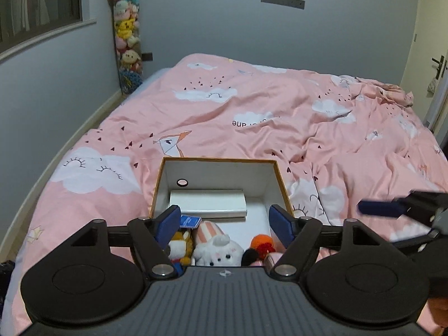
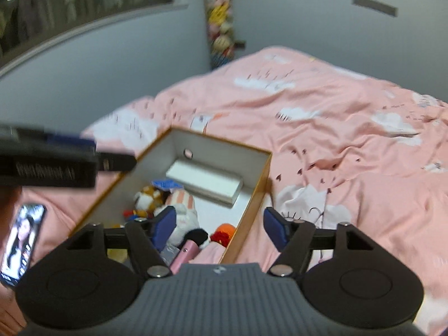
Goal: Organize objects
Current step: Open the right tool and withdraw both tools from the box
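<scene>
An open cardboard box (image 1: 282,184) with white inner walls sits on the pink bed; it also shows in the right wrist view (image 2: 260,179). Inside lie a flat white box (image 1: 207,203), a white plush (image 1: 218,252), a brown and white plush (image 1: 179,247), an orange plush (image 1: 261,243) and a pink microphone (image 2: 186,253). My left gripper (image 1: 225,222) is open and empty, hovering over the box's near end. My right gripper (image 2: 219,225) is open and empty above the box's right wall. Its blue fingertip (image 1: 378,208) shows at the right of the left wrist view.
The pink cloud-print duvet (image 1: 252,112) covers the whole bed. A tall net of plush toys (image 1: 127,36) hangs in the far corner. A lit phone (image 2: 22,238) lies on the bed left of the box. A door (image 1: 436,64) is at the far right.
</scene>
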Tool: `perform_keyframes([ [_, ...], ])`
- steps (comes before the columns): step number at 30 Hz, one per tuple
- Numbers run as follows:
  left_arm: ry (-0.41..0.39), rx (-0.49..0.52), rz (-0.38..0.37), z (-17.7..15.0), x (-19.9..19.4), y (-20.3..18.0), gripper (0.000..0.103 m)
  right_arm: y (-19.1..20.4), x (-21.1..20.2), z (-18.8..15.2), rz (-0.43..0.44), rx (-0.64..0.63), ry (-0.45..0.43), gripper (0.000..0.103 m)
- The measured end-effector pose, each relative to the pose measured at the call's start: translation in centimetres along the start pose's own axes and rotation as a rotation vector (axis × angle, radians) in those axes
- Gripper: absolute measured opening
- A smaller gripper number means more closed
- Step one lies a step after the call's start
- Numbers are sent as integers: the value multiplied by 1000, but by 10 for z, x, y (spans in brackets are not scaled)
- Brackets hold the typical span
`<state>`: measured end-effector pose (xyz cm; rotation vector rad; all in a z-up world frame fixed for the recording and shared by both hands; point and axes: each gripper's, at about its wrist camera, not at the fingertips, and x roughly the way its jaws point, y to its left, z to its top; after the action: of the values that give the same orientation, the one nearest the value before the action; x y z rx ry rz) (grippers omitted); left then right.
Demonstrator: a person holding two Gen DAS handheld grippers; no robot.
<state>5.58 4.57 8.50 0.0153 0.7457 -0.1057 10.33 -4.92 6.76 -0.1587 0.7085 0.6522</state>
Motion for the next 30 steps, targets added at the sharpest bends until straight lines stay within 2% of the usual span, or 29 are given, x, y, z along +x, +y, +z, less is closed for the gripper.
perform_keyframes([
  [4,-54,46,76,-22,-16,-11,89,3,-22,-19,-55,93,-65,83],
  [9,-92,36,106,-49,-32,-14,90,5,-36,-49,-99,200,-55,84],
  [18,-79,11,95,-80,-38,-21,90,29,-48,-78,-220,71,-127,95],
  [21,-66,12,113,-88,-30,-22,90,31,-39,-86,-226,46,-100,95],
  [30,21,-4,110,-115,-3,-13,90,19,-12,-96,-188,120,23,95],
])
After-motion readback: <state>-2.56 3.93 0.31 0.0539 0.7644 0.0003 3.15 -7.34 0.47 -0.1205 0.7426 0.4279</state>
